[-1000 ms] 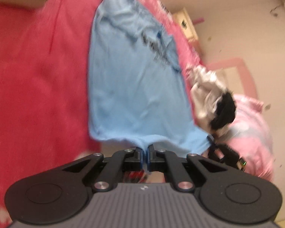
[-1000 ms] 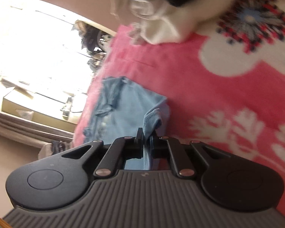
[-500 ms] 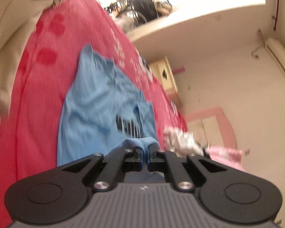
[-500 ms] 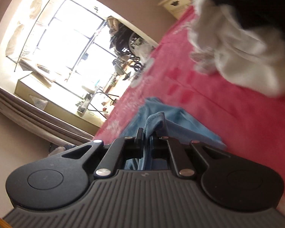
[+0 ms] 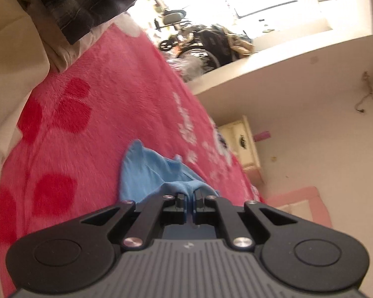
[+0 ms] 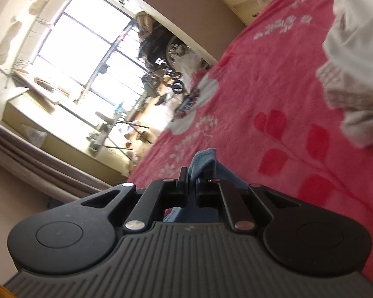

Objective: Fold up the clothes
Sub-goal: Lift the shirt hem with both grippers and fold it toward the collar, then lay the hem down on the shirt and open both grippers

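Since a second ago both grippers have carried the blue shirt across the pink blanket, so less of it lies spread ahead; judging by the paired hold, it is being drawn over for a fold; left gripper and right gripper are each clamped nearly closed on a pinch of its fabric; white clothing lies far right.

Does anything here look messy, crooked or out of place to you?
Nothing looks damaged or spilled. The light blue T-shirt is bunched and rumpled on the pink floral blanket, pinched by the left tool and right tool, which fits mid-fold. A loose heap of white clothing lies unfolded on the blanket nearby.
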Tool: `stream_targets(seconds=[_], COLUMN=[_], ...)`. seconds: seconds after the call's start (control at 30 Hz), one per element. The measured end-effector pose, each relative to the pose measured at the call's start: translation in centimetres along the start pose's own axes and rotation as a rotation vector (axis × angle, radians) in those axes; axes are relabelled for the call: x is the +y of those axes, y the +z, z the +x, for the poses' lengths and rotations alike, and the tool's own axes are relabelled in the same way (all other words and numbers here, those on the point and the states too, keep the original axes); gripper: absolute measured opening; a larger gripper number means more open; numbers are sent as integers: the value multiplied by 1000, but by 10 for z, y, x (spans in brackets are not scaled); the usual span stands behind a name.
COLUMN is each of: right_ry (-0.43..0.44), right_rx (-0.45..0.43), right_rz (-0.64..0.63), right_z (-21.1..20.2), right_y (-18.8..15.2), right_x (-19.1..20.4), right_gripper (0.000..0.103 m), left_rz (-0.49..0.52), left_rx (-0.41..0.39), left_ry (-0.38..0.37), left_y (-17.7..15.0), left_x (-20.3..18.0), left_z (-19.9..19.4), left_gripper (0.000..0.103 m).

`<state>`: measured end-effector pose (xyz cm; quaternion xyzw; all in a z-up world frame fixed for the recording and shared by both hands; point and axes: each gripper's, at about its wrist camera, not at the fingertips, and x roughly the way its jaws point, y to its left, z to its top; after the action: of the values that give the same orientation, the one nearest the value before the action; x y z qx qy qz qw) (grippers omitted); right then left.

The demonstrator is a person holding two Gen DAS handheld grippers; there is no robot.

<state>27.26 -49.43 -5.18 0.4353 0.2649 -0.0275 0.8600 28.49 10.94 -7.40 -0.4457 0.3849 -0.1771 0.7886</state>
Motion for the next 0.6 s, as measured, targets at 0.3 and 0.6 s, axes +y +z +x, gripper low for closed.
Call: stream_targets(seconds=[0.3,0.6], right_ry=[-84,120], right_rx=[38,17], right_rz=[-2,301], right_z=[77,94], right_y=[2,13], right_x=[-19,-67], right_gripper=[4,61], left_rz=[-60,-240], left_rx=[-1,-90], left_ry=[55,-40], left_y=[18,24], left_x=[44,80], left_z=[51,58], left_gripper=[5,30])
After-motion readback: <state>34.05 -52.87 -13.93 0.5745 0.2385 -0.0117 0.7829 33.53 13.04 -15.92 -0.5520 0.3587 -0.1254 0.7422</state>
